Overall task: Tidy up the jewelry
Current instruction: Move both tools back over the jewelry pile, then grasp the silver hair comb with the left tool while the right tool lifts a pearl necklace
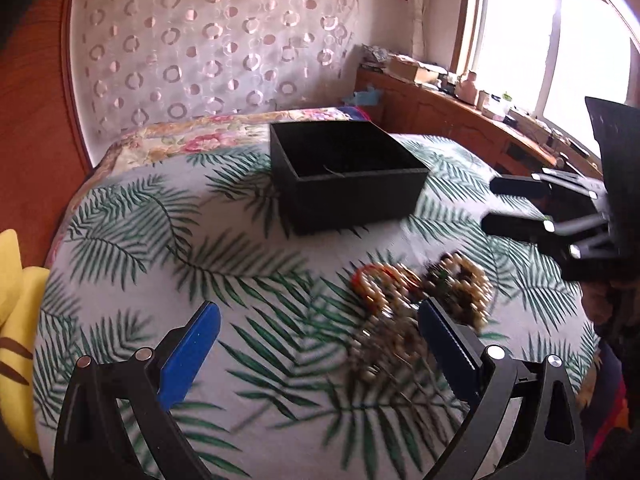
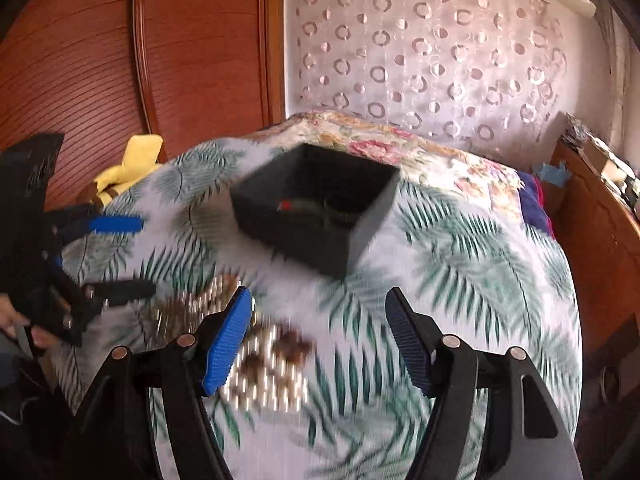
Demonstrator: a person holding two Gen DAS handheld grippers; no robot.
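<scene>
A black open box [image 1: 344, 176] stands on the leaf-print bedspread [image 1: 168, 248]; it also shows in the right wrist view [image 2: 320, 208], with something red and dark inside. A blurred pile of bead jewelry [image 1: 420, 300] lies in front of the box, also seen in the right wrist view [image 2: 256, 352]. My left gripper [image 1: 320, 320] is open and empty, just left of the pile. My right gripper [image 2: 320, 312] is open and empty above the cloth, the pile under its left finger. Each gripper shows in the other's view, the right [image 1: 504, 204] and the left [image 2: 132, 256].
A wooden wardrobe [image 2: 120, 60] stands at the left with a yellow plush toy [image 2: 132, 164] beside it. A wooden sideboard [image 1: 460, 116] with clutter runs under the window at the right. A floral quilt [image 1: 192, 140] lies behind the box.
</scene>
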